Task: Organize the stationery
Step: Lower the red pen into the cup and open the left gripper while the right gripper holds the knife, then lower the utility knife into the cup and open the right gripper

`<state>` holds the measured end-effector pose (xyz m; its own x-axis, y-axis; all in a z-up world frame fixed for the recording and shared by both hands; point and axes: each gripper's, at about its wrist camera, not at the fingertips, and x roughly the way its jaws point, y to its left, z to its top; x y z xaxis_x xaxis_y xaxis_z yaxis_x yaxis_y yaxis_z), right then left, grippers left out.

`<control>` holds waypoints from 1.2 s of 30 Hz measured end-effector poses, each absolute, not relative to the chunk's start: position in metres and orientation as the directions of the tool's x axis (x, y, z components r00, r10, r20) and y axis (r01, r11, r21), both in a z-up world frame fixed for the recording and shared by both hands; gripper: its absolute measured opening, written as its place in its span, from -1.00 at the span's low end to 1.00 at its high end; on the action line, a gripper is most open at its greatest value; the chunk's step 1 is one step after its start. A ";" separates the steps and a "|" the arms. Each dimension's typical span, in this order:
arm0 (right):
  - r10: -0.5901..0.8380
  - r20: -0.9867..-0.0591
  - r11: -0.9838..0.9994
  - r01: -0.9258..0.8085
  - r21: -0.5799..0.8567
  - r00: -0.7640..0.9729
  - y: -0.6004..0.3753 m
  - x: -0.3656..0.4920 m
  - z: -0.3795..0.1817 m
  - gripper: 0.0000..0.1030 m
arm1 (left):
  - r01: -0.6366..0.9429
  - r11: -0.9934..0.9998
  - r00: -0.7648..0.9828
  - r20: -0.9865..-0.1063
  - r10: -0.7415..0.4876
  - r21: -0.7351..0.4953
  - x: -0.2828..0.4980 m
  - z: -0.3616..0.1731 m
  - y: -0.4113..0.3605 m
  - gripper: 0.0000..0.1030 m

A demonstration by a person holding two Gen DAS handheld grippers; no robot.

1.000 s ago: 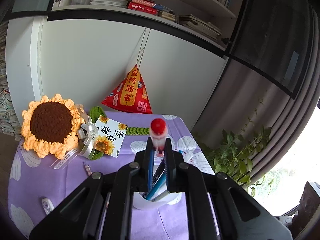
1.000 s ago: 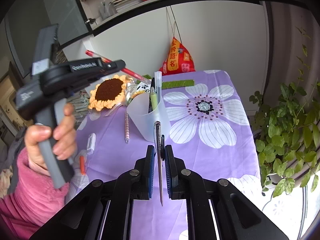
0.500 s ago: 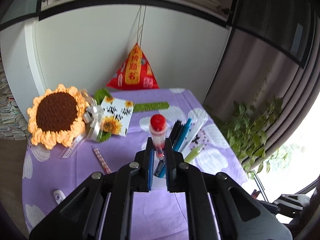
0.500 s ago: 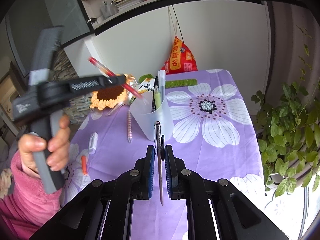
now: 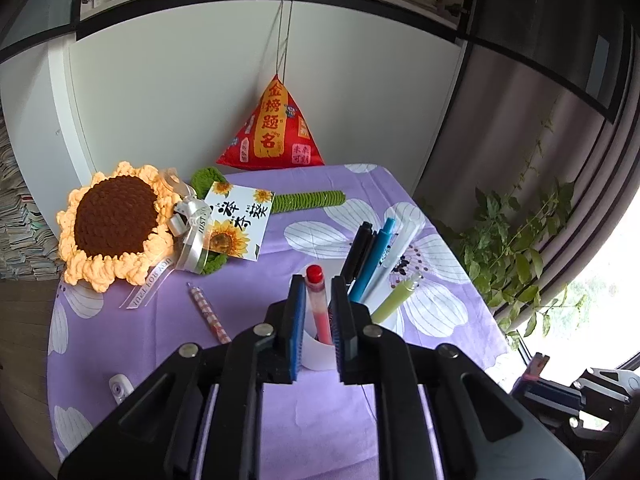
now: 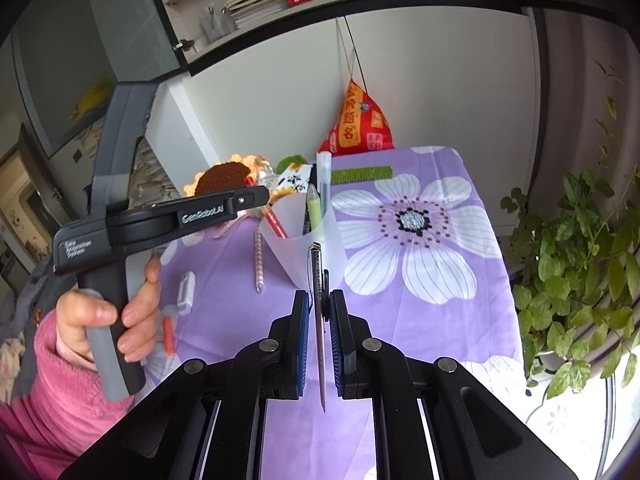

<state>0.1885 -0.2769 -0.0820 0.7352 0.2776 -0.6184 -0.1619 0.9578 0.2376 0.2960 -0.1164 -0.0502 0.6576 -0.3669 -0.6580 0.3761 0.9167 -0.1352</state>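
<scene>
The step in hand is dropping the red pen (image 5: pixel 318 304) into the white cup (image 5: pixel 316 354) that stands near the middle of the worktop (image 5: pixel 304 420), on its purple flowered cloth. The left hand-held gripper (image 5: pixel 316 312) sits right over the cup's rim, pointing down into it. Its jaws have just been opening, and the red pen stands between them with its lower end already inside the cup. A sliver of gap shows on each side of the barrel, so the pen looks released rather than pinched. In the right wrist view the same pen (image 6: pixel 272 220) leans out of the cup (image 6: pixel 304 240) toward the left hand-held gripper (image 6: pixel 256 200).

Next, I judge, the left hand-held gripper must spread a little wider and lift straight back so the pads clear the red cap without dragging the pen out or tipping the cup. The cup already holds a black pen (image 5: pixel 358 248), a blue pen (image 5: pixel 376 256), a white pen (image 5: pixel 400 248) and a green pen (image 5: pixel 394 300), all leaning toward the far right corner.

The right hand-held gripper (image 6: pixel 319 320) is clenched on a slim dark pen (image 6: pixel 318 300), held upright with its tip toward the camera, just short of the cup on the near side. That one goes in after. A pink striped pencil (image 5: pixel 210 312) lies loose on the cloth to the left of the cup, with a small white eraser (image 6: pixel 186 288) and an orange stub (image 6: pixel 169 334) nearer the left edge.
</scene>
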 end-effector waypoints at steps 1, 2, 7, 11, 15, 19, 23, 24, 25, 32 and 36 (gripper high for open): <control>0.277 -0.616 0.958 -0.163 0.236 0.737 -0.276 0.190 -0.080 -0.79 | 0.374 0.917 0.665 -0.648 -0.371 -0.141 0.293 -0.047 -0.113 -0.56; 0.275 -0.614 0.959 -0.164 0.233 0.739 -0.275 0.192 -0.078 -0.79 | 0.370 0.918 0.674 -0.638 -0.371 -0.144 0.291 -0.044 -0.110 -0.37; 0.275 -0.578 0.960 -0.185 0.211 0.768 -0.266 0.198 -0.059 -0.79 | 0.354 0.924 0.716 -0.595 -0.366 -0.143 0.271 -0.030 -0.093 -0.25; 0.282 -0.535 0.958 -0.203 0.203 0.796 -0.259 0.208 -0.041 -0.79 | 0.331 0.929 0.730 -0.579 -0.362 -0.164 0.255 -0.028 -0.073 -0.13; 0.303 -0.494 0.951 -0.227 0.209 0.815 -0.249 0.226 -0.021 -0.79 | 0.295 0.946 0.741 -0.592 -0.317 -0.137 0.238 -0.038 -0.055 -0.09; 0.296 -0.462 0.954 -0.232 0.192 0.836 -0.235 0.246 -0.008 -0.79 | 0.239 0.963 0.738 -0.622 -0.261 -0.121 0.226 -0.056 -0.032 -0.08; 0.263 -0.472 0.965 -0.218 0.148 0.841 -0.219 0.269 -0.010 -0.79 | 0.175 0.974 0.722 -0.653 -0.228 -0.147 0.224 -0.068 -0.006 -0.08; 0.248 -0.476 0.969 -0.211 0.131 0.844 -0.215 0.273 -0.012 -0.79 | 0.164 0.975 0.723 -0.654 -0.222 -0.149 0.222 -0.070 -0.002 -0.08; 0.235 -0.477 0.972 -0.204 0.116 0.847 -0.213 0.276 -0.015 -0.79 | 0.153 0.976 0.725 -0.654 -0.216 -0.152 0.221 -0.071 0.003 -0.08; 0.186 -0.513 0.982 -0.172 0.076 0.838 -0.203 0.291 -0.036 -0.79 | 0.145 0.976 0.716 -0.663 -0.217 -0.164 0.222 -0.078 0.012 -0.08; 0.160 -0.530 0.987 -0.144 0.072 0.833 -0.205 0.294 -0.048 -0.79 | 0.167 0.973 0.706 -0.670 -0.232 -0.160 0.223 -0.082 0.008 -0.08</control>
